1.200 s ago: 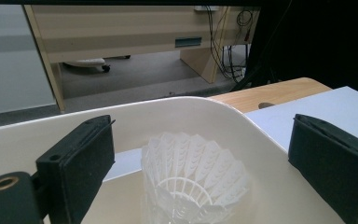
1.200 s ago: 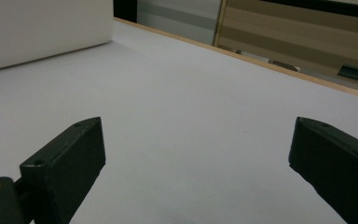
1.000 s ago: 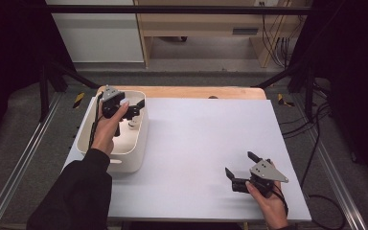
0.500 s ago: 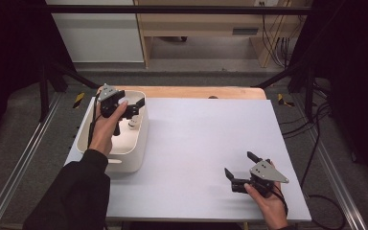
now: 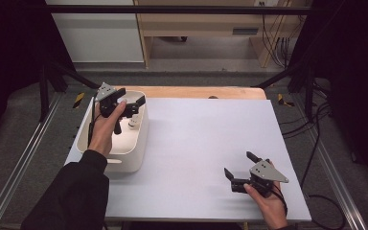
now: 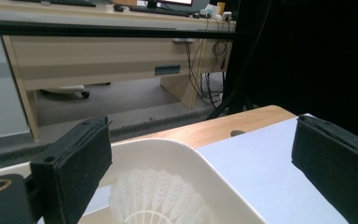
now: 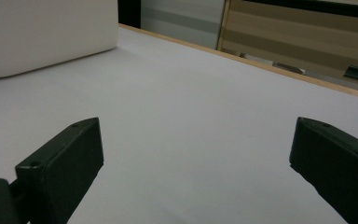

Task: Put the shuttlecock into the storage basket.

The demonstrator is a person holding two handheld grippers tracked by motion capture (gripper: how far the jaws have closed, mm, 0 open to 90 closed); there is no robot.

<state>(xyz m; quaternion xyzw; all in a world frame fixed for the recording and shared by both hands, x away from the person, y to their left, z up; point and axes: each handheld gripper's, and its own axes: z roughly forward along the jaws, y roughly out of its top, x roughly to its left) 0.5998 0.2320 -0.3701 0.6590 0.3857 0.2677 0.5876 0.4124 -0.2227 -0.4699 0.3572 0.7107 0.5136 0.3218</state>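
White sheeting covers the tabletop (image 5: 206, 143); a bin (image 5: 133, 152) sits at its left edge. I hold my left gripper (image 5: 130, 106) spread above the bin, jaws straddling the shuttlecock (image 6: 156, 198) inside, ready to descend. My right gripper (image 5: 240, 167), also spread, rests well apart, keeping clear.

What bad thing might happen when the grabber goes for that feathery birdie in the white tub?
1. The shuttlecock has thin white feathers, and the left gripper has hard, wide-open jaws above it. Squeezing the feather skirt might bend or crush it.
2. The shuttlecock sits low inside the white tub, near its wall. A jaw might bump the rim and push the tub across the table.
3. The right gripper rests far off, so it probably cannot steady the tub.
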